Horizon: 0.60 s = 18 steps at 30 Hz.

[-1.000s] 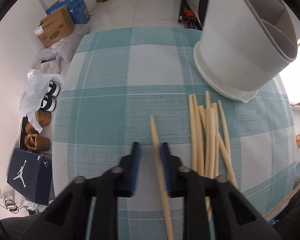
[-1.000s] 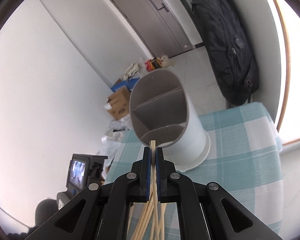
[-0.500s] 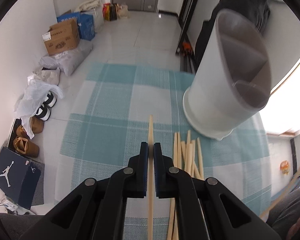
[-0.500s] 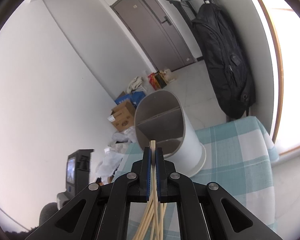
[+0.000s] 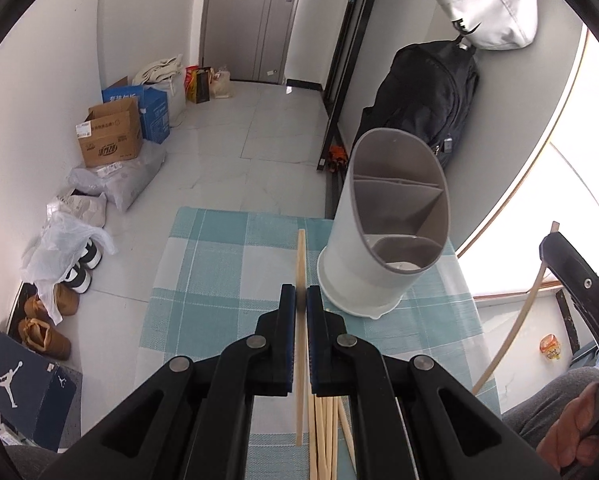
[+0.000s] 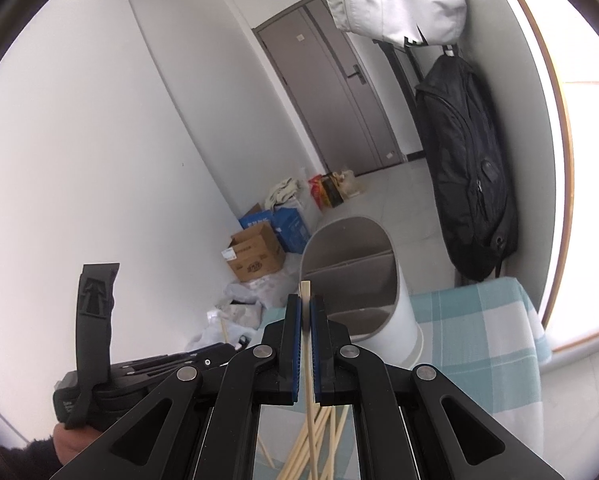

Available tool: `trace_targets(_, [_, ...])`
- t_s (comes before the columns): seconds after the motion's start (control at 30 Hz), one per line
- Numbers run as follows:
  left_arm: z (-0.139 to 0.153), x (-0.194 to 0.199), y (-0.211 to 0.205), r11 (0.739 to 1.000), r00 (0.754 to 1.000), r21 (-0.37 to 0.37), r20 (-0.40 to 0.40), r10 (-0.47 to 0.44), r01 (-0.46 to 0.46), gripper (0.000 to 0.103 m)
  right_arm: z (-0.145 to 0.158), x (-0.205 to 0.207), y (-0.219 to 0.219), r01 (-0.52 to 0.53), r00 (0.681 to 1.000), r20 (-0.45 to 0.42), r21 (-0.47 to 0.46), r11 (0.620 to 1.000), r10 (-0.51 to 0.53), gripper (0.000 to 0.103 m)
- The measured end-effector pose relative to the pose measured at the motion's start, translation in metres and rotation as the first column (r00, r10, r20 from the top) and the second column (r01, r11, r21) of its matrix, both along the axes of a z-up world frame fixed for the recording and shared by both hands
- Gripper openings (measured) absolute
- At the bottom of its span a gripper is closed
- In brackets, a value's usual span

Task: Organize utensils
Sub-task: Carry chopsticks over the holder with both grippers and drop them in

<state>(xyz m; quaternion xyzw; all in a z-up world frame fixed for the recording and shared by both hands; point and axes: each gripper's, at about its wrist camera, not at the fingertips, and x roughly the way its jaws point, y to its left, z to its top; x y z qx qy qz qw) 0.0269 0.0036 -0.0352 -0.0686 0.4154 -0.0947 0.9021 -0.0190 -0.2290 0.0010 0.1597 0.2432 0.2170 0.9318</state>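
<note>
The left hand-held gripper (image 5: pixel 300 300) pinches one chopstick (image 5: pixel 300 256), lifted above the checked surface (image 5: pixel 219 264); its long axis runs straight ahead and passes just left of the holder (image 5: pixel 383 236). The right hand-held gripper (image 6: pixel 306 312) pinches another chopstick (image 6: pixel 305 292), tip toward the holder's mouth. Both look about equally near; loose chopsticks (image 5: pixel 323 432) lie on the near side of the holder.

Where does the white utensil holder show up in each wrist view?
Left wrist: utensil holder right of centre, on the checked tablecloth, beyond the left gripper.
Right wrist: utensil holder centre, just past the right gripper.
Shared landmark: black backpack hanging behind it.
</note>
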Motion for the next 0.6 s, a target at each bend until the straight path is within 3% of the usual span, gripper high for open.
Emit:
trace_targets(0.27, [0.029,-0.002,0.000,0.998,0.999,-0.046,0.029,-0.034,0.035,0.001,0.029,0.003,0.004,0.013,0.997,0.072,-0.010,1.000,-0.013,0.004])
trace_targets(0.6, [0.110,0.024,-0.009,0.988,0.989,-0.135,0.137,-0.050,0.069,0.001,0.097,0.038,0.003,0.010,0.981,0.192,-0.018,1.000,-0.006,0.004])
